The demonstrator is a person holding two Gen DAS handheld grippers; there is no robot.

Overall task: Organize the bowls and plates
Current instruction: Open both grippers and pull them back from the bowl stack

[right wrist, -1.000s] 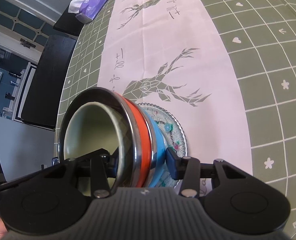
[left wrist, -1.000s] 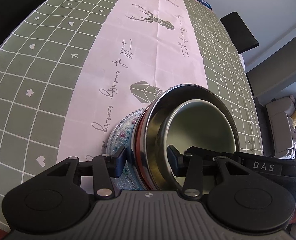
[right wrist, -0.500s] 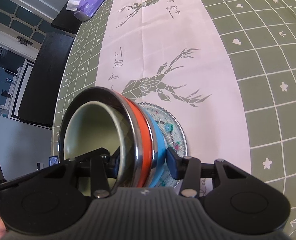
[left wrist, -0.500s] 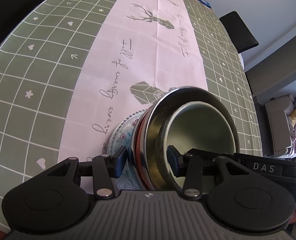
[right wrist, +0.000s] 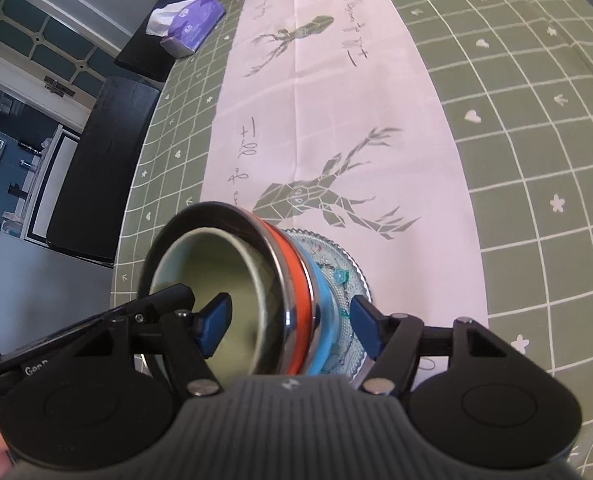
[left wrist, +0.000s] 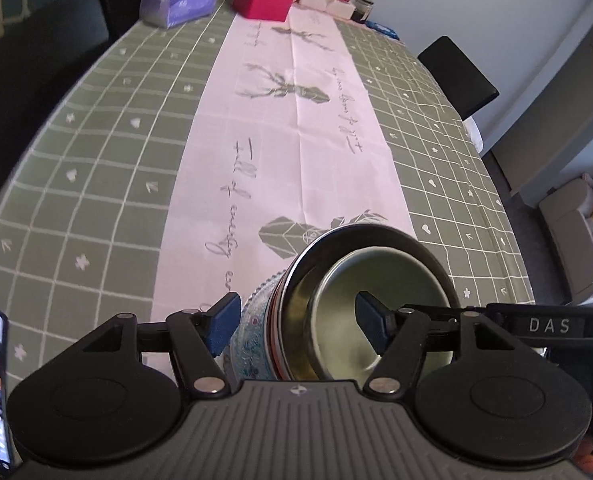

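The bowl stack sits on the plate, on the runner. Both the left gripper and the right gripper are spread wide astride the stack, pads apart from it.

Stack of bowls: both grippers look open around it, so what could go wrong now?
One finger each of the left gripper and right gripper sits over the green bowl; withdrawing sideways could catch a rim and tip the stack. A nudge might also slide it on the glass plate.
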